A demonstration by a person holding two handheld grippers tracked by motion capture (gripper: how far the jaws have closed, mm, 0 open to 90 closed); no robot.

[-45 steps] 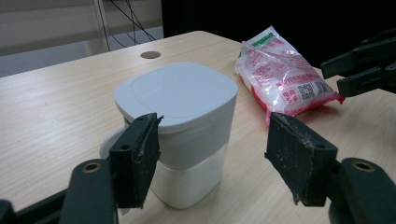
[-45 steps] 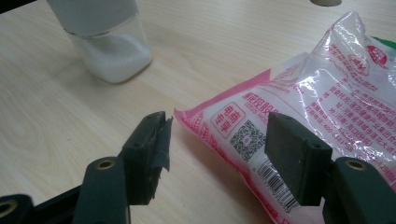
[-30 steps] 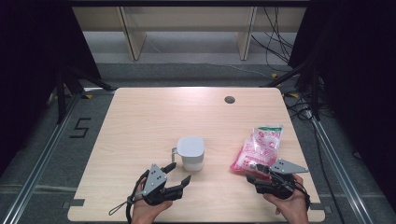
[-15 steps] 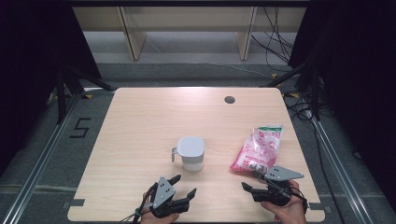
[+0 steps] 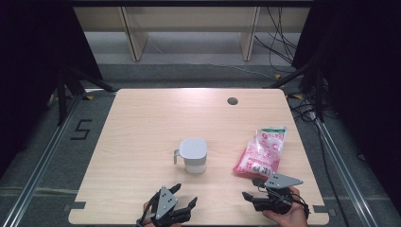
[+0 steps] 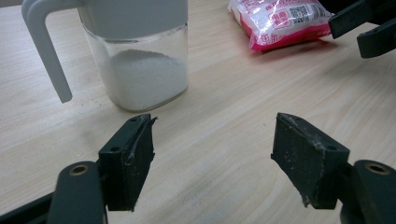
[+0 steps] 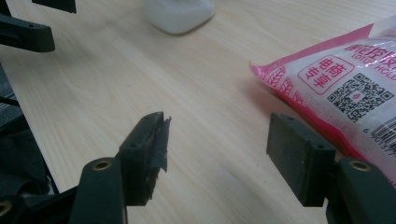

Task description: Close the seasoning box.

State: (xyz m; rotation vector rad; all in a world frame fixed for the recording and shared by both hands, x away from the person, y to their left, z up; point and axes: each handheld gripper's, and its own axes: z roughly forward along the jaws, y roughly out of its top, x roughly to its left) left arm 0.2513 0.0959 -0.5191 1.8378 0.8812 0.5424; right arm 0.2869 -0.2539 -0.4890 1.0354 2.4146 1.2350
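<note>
A clear jar [image 5: 193, 156] with a grey lid and side handle stands mid-table, about a third full of white grains [image 6: 140, 74]. A pink and white sealed bag [image 5: 262, 152] lies flat to its right. My left gripper [image 5: 185, 195] sits low at the table's near edge, open, pointing at the jar [image 6: 140, 56] with bare wood between its jaws. My right gripper [image 5: 249, 188] hovers just short of the bag's near end, open and empty. Its jaws have just been opening slightly. In the right gripper view the bag [image 7: 345, 88] lies beside the right jaw, apart from it.
The wooden table [image 5: 142, 123] has a small round hole [image 5: 232, 100] near its far edge. Floor rails, cables and wooden shelf legs lie beyond it. In the left gripper view, the right gripper's jaws [image 6: 369, 28] show near the bag [image 6: 280, 21].
My left gripper has drawn back from the jar toward the near edge and sunk lower. The right gripper has stayed almost in place by the bag.
</note>
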